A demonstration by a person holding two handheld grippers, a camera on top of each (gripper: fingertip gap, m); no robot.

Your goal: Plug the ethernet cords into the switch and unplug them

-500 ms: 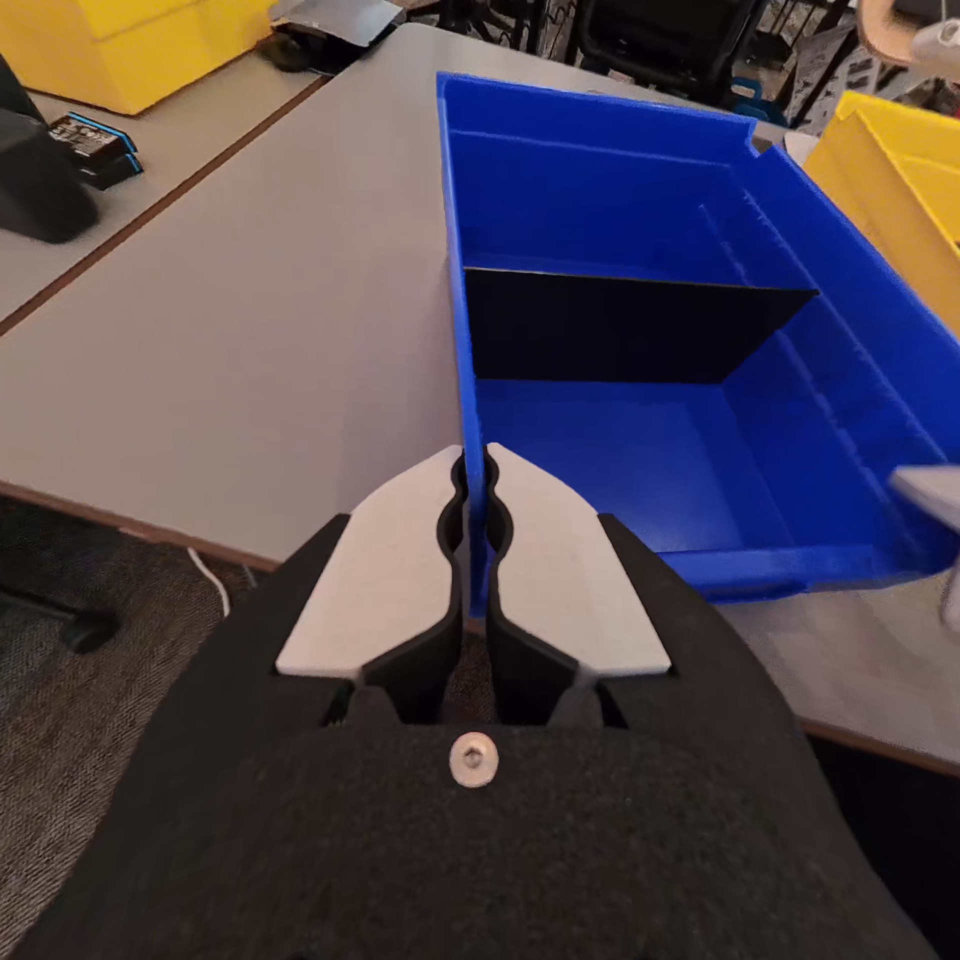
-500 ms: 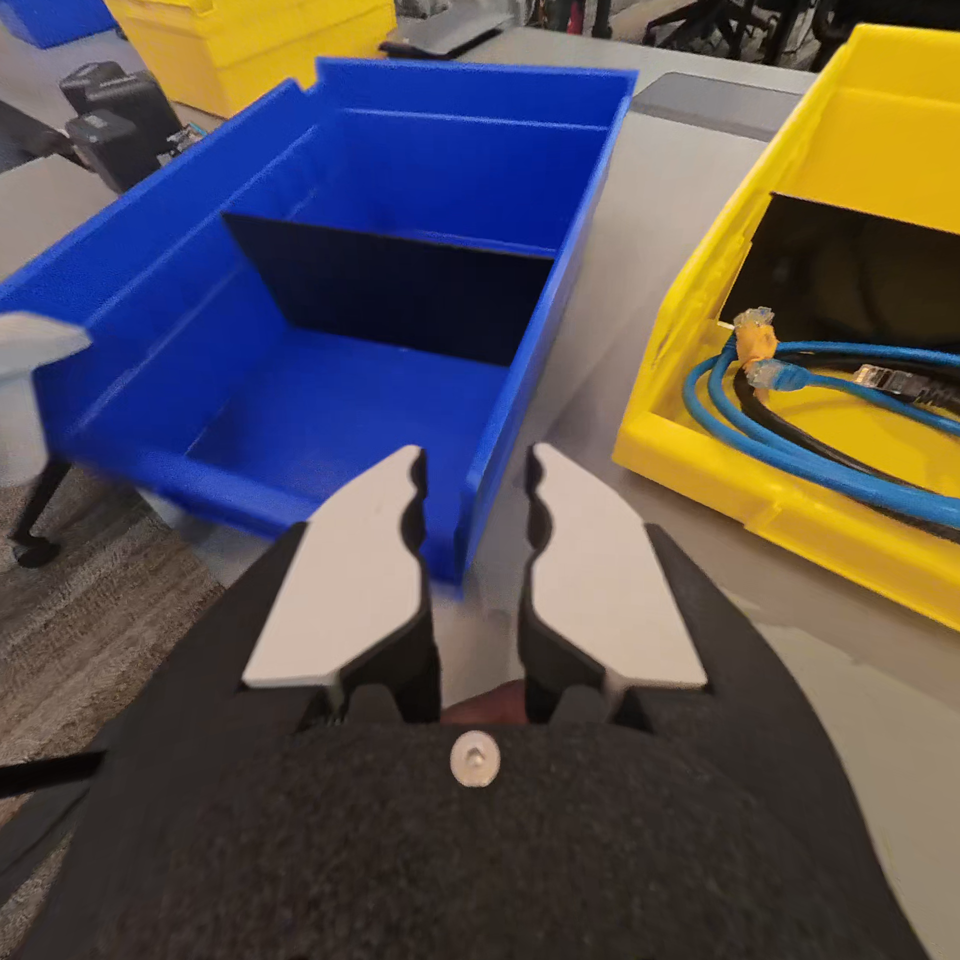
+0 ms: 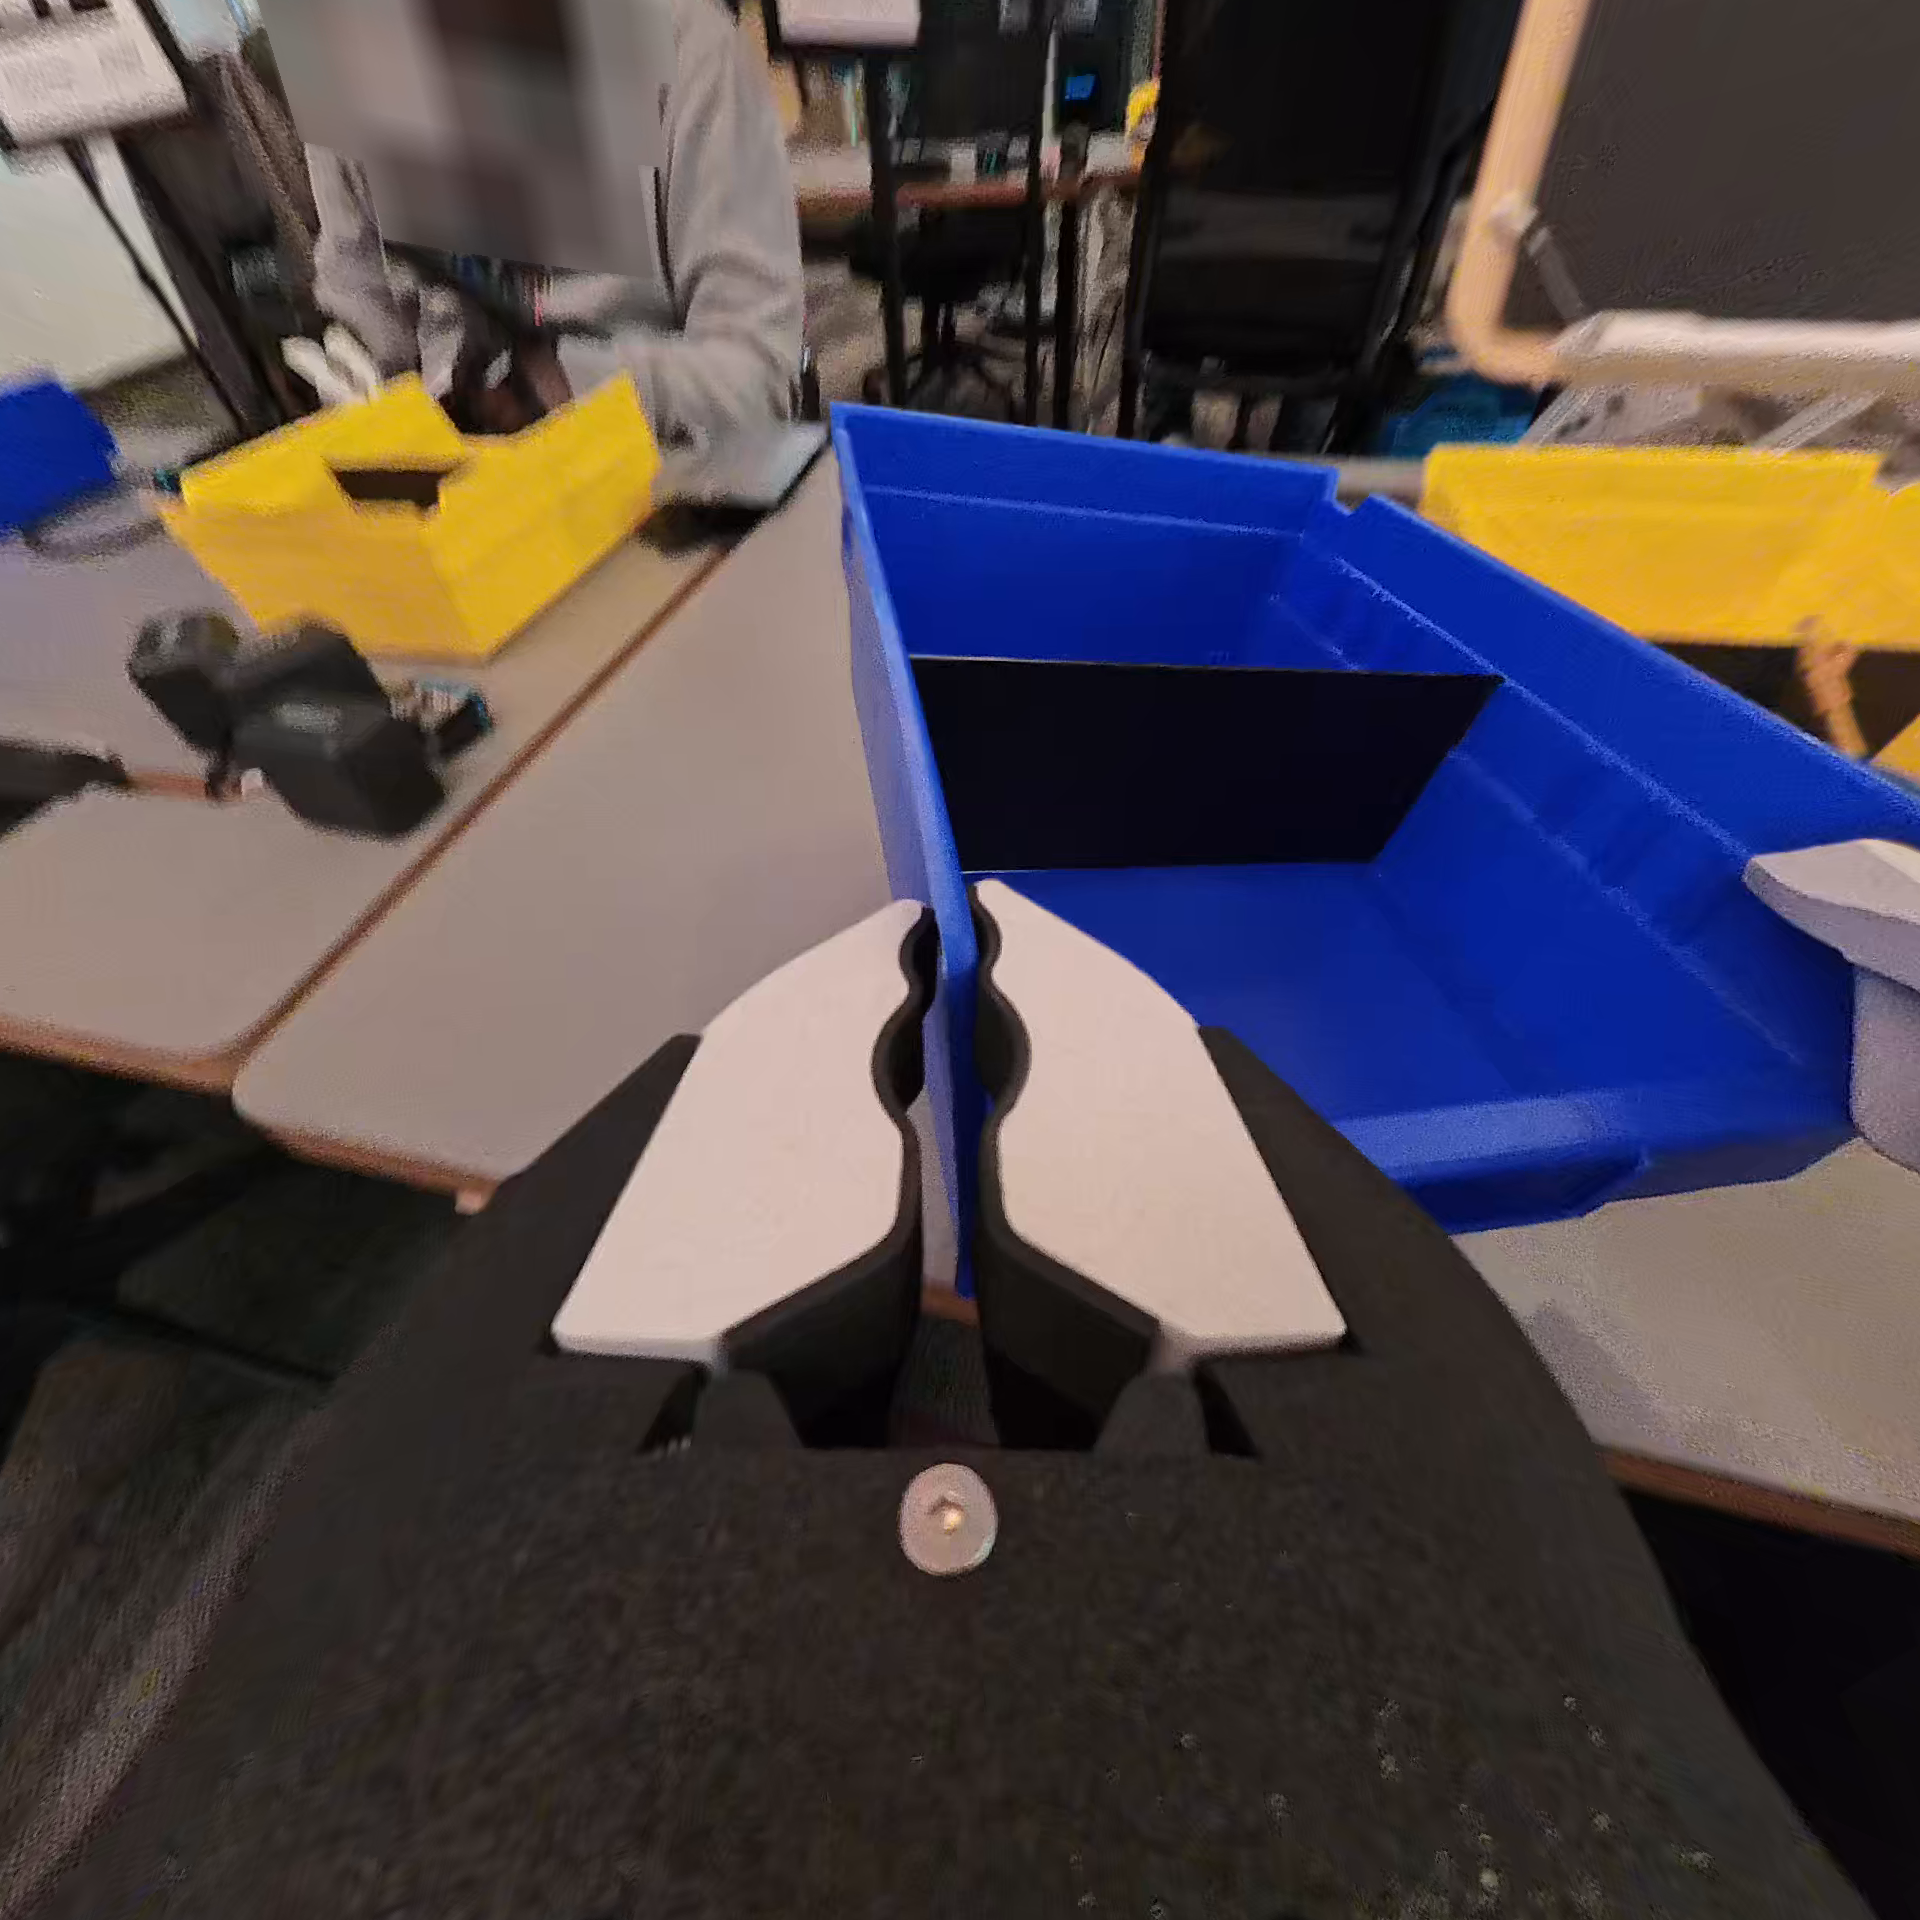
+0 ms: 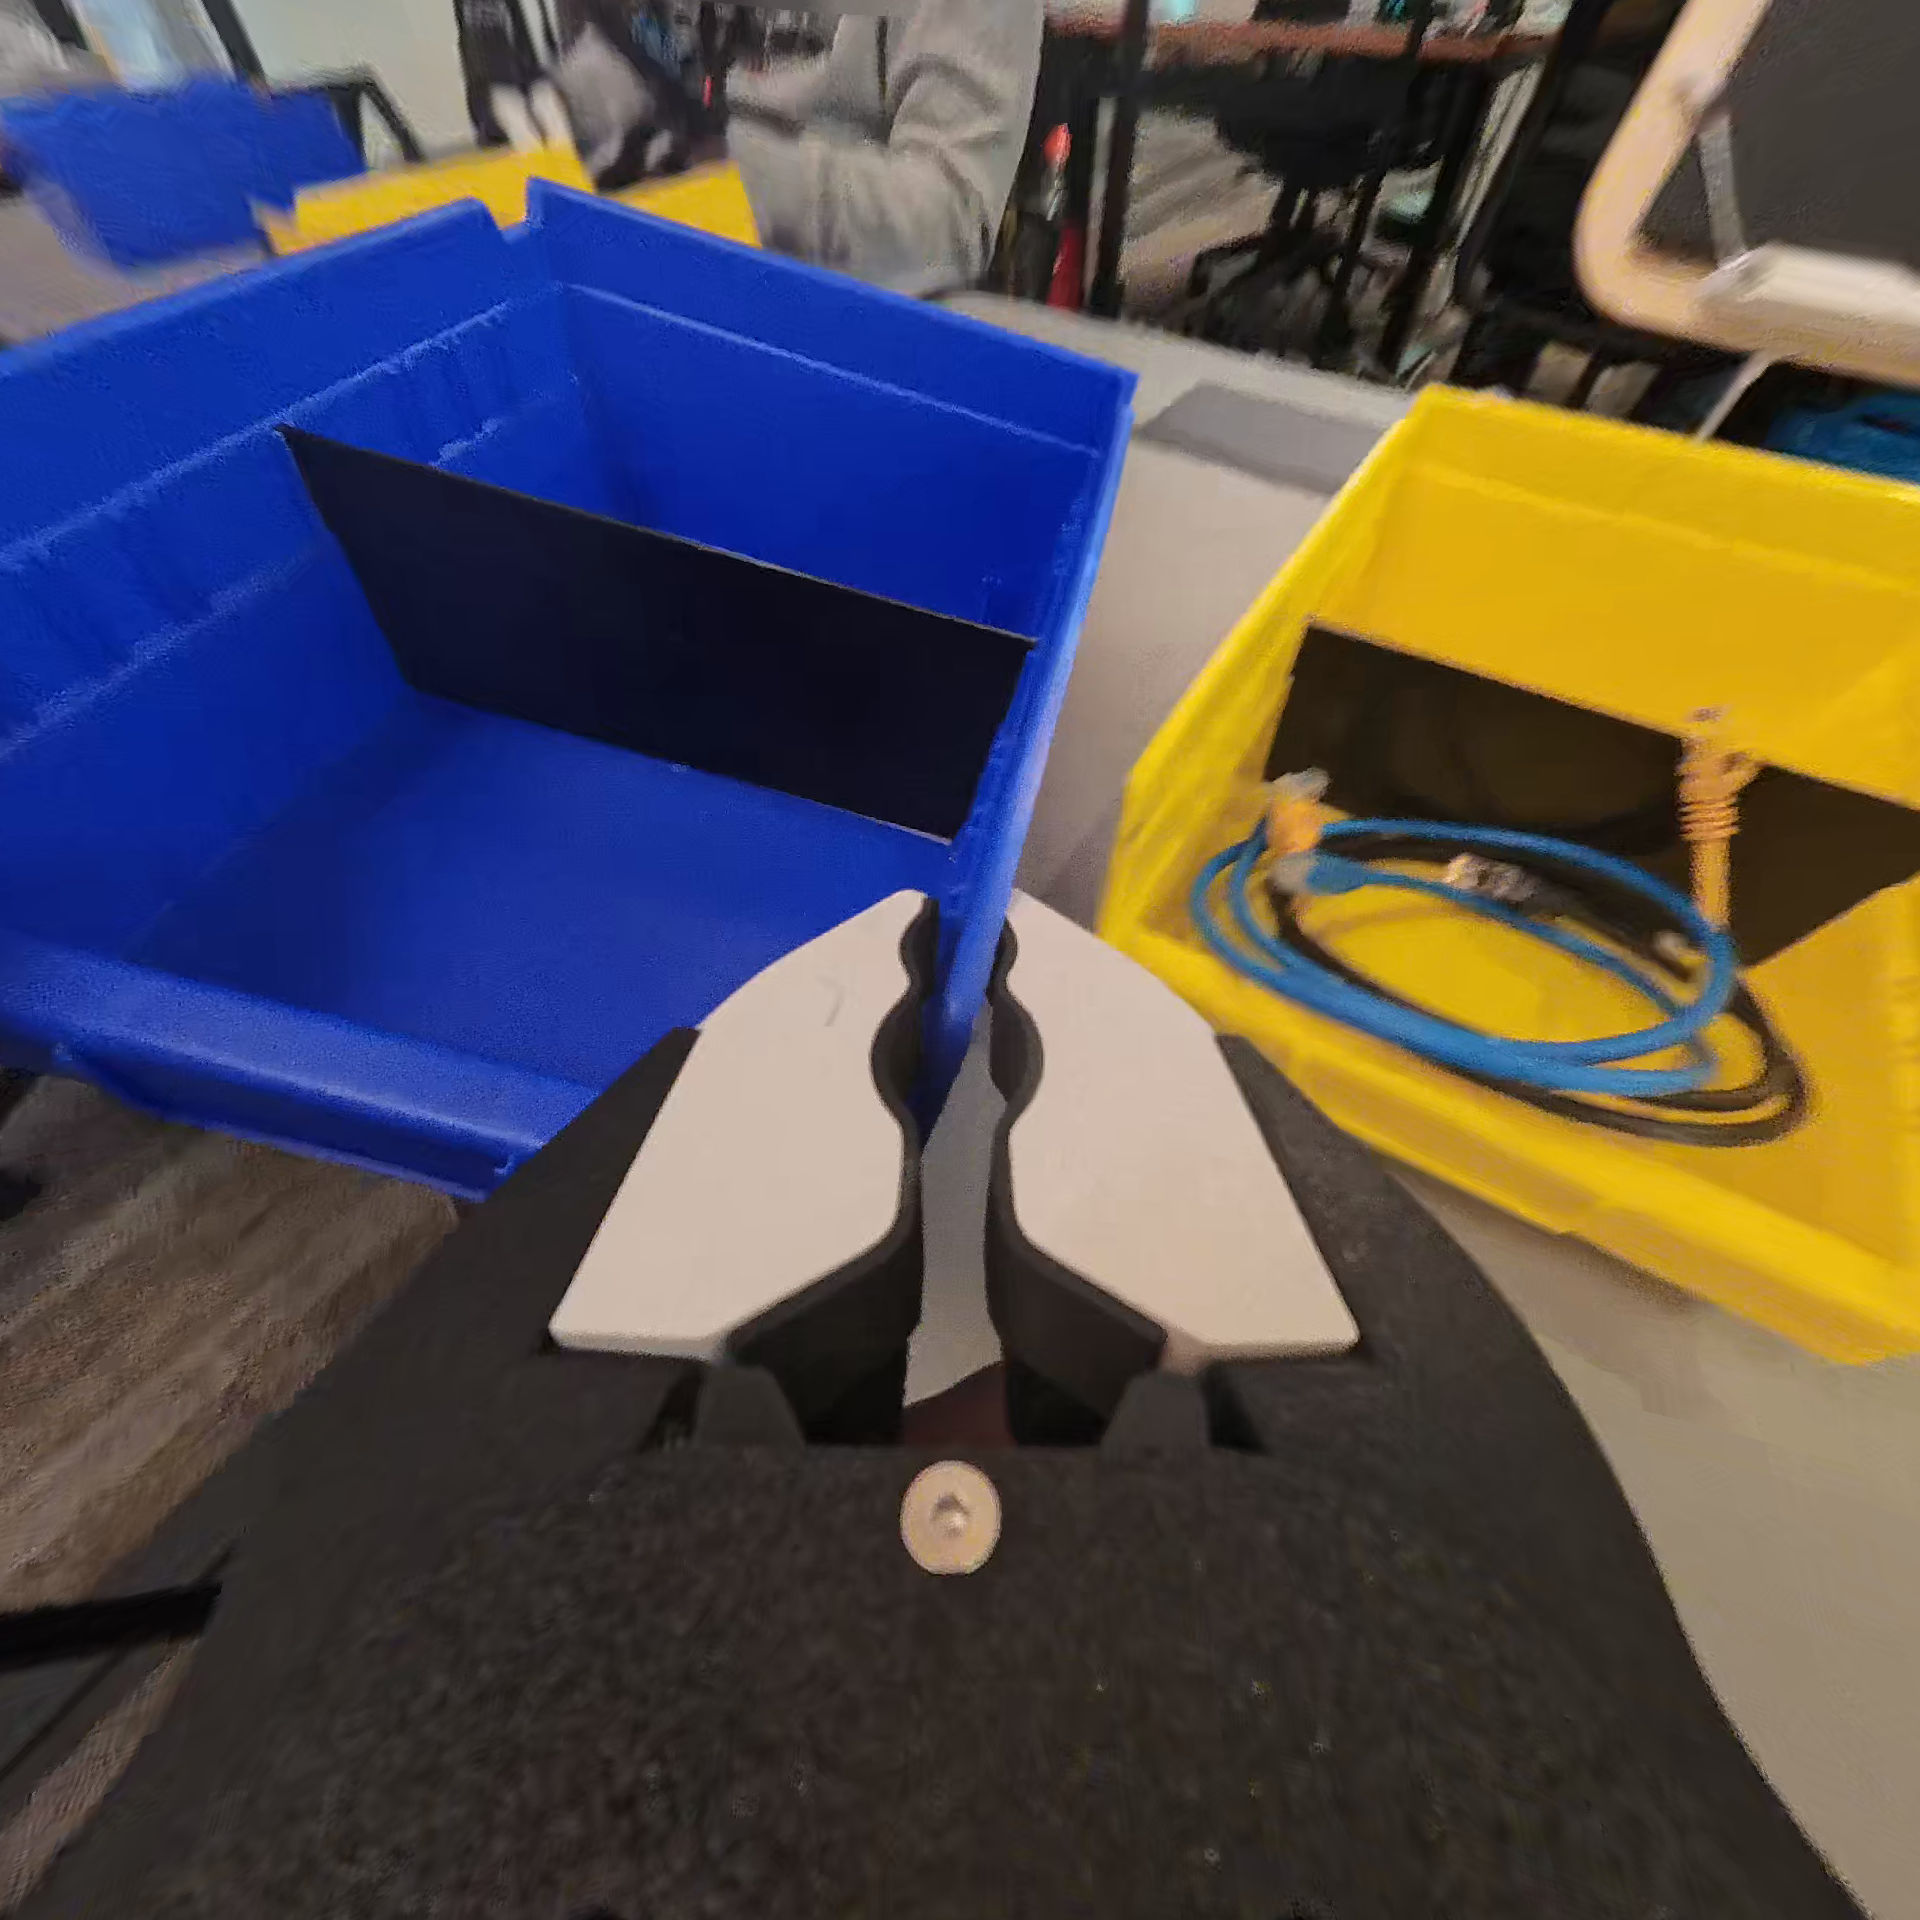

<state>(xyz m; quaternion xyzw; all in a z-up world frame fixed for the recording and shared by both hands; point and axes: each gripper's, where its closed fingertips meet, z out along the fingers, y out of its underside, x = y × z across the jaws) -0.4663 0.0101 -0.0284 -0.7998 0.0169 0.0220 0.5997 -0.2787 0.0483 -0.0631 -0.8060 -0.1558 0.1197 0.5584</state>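
Observation:
A blue bin (image 3: pixel 1299 997) with a black divider stands on the grey table, empty in the near half. My left gripper (image 3: pixel 954 914) is shut on the bin's left wall. My right gripper (image 4: pixel 966 914) is shut on the bin's (image 4: pixel 468 862) right wall; one of its fingers (image 3: pixel 1860 914) shows at the right edge of the left wrist view. A yellow bin (image 4: pixel 1558 1226) to the right holds coiled blue and black ethernet cords (image 4: pixel 1475 977) and an orange plug (image 4: pixel 1709 790). No switch is in view.
A second yellow bin (image 3: pixel 436 520) and black devices (image 3: pixel 312 717) sit on the table to the left. A person in a grey top (image 3: pixel 717 260) stands behind it. Another blue bin (image 4: pixel 156 166) is at the back left. The table's front edge (image 3: pixel 1714 1475) is close. The left gripper's tips are roughly 20 centimetres from the right gripper's.
My right gripper has closed onto the blue bin's right wall. Both views have tilted up, showing more of the room behind. The left gripper still holds the left wall.

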